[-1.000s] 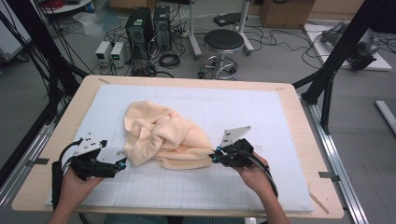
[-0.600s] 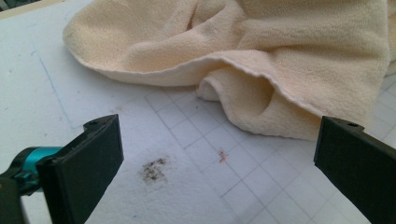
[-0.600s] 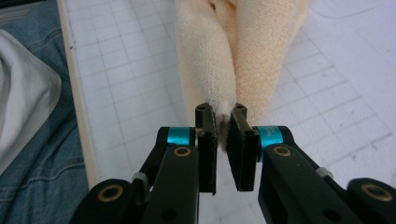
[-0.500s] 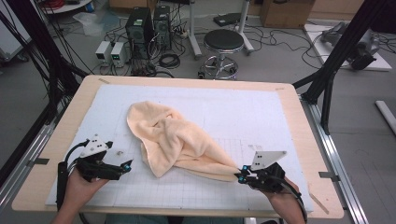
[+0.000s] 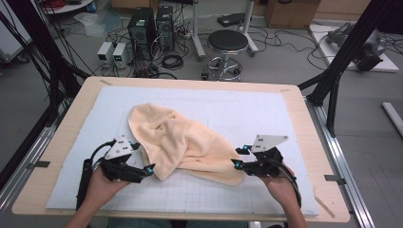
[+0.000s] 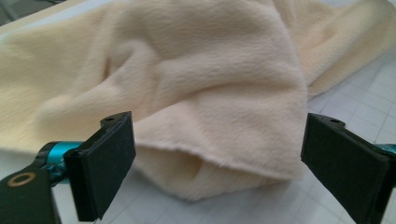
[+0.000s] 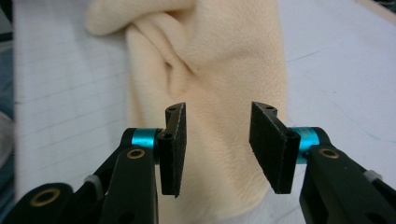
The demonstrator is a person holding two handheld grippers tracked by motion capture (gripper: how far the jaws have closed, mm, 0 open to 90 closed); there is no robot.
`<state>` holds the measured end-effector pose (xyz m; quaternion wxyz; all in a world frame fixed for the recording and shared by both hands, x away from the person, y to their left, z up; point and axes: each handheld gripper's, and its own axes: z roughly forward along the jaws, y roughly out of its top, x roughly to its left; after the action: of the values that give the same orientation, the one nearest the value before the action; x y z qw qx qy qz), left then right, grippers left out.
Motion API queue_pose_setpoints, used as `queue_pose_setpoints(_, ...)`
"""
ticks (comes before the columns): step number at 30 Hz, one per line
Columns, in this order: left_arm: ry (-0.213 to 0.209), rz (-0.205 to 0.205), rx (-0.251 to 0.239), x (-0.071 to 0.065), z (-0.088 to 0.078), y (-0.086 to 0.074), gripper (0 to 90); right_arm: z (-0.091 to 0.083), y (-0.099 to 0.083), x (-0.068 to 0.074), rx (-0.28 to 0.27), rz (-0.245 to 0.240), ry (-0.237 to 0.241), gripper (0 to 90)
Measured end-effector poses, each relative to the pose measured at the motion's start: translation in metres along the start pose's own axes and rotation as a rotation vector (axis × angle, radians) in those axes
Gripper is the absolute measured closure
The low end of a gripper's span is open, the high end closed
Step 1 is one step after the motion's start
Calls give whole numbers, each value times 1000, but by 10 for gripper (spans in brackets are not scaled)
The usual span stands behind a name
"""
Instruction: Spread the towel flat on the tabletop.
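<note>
A cream towel (image 5: 183,142) lay rumpled on the white gridded mat (image 5: 266,114) that covered the desk (image 5: 304,102), reaching from the mat's middle toward the near edge. Its far-left part was bunched into folds; its near hem ran slantwise from the left claw (image 5: 151,169) to the right claw (image 5: 236,158).

The left claw sat at the towel's near-left corner with its jaws spread wide, having just closed in a little. In the left gripper view the folded hem (image 6: 219,161) lay on the mat between the two pads (image 6: 105,168), untouched by either, with a gap showing under the fold.

The right claw rested at the towel's near-right tip. Its jaws had just been opening and stood partly apart; in the right gripper view the towel (image 7: 224,93) stretched away beneath and between them, and neither pad pressed on it.

Open mat lay all round: a broad bare stretch to the right and far side of the towel, a narrower strip on the left, and a band along the near edge where both hands rested. The desk's wooden border framed the mat on every side.
</note>
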<state>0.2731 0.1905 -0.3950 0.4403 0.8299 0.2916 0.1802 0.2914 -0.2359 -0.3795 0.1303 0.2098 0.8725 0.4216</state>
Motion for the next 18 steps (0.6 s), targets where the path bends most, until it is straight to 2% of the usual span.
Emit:
queue_pose_setpoints(3,-35,18,22,-7,18,6,117,20,1,-13,34,2,-8,540)
queue_pose_setpoints(7,-63,20,36,-9,39,10,140,40,3,-29,32,26,7,487)
queue_pose_setpoints(10,-85,25,87,-4,54,8,228,53,0,-40,35,65,14,465)
queue_pose_setpoints(11,-99,24,94,-2,57,8,258,57,-1,-44,36,75,16,459)
queue_pose_setpoints(13,-113,33,90,-1,60,7,374,66,-5,-49,51,99,37,470)
queue_pose_setpoints(14,-118,38,94,0,61,7,420,69,-6,-50,66,104,53,512)
queue_pose_setpoints(15,-125,44,100,1,61,7,530,75,-9,-51,88,92,112,704)
queue_pose_setpoints(16,-122,46,107,1,60,7,584,75,-9,-50,100,86,133,778)
queue_pose_setpoints(17,-128,43,109,2,60,6,584,75,-9,-50,100,86,133,778)
queue_pose_setpoints(18,-131,40,109,3,58,6,642,74,-10,-49,97,75,139,814)
